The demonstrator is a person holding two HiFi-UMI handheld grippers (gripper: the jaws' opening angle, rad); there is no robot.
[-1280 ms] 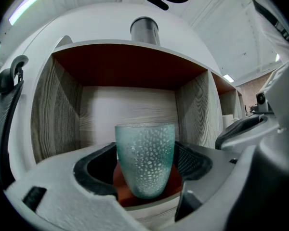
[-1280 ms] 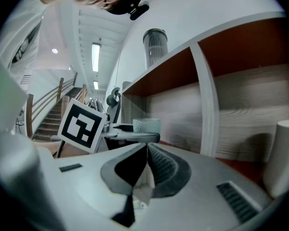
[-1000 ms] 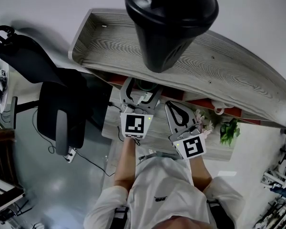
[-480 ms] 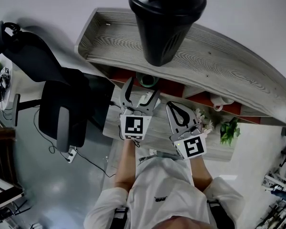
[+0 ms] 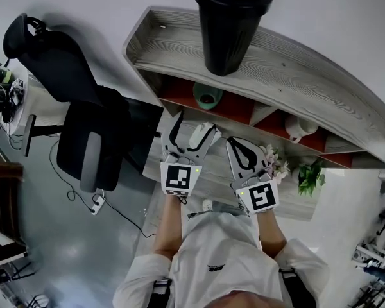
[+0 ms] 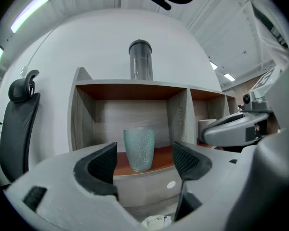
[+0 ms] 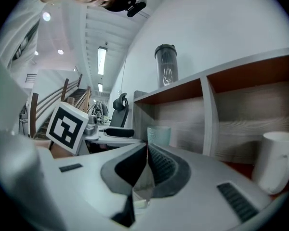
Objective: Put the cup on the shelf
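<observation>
The risk, as I judged it, sat close in. My left gripper's [image 6: 143, 163] jaws stood wide apart in line with the cup [image 6: 139, 148], so a careless forward nudge or sideways swing could have clipped it and tipped it off the shelf's [image 6: 130, 89] front lip. Those jaws held nothing and touched nothing. My right gripper's [image 7: 147, 150] jaws were pressed together, empty. Beyond them the cup stood upright on the orange floor of the shelf's left compartment, clear of both walls. A white mug [image 7: 277, 160] sat in a compartment further right, and a dark tumbler [image 6: 140, 61] stood on top.
</observation>
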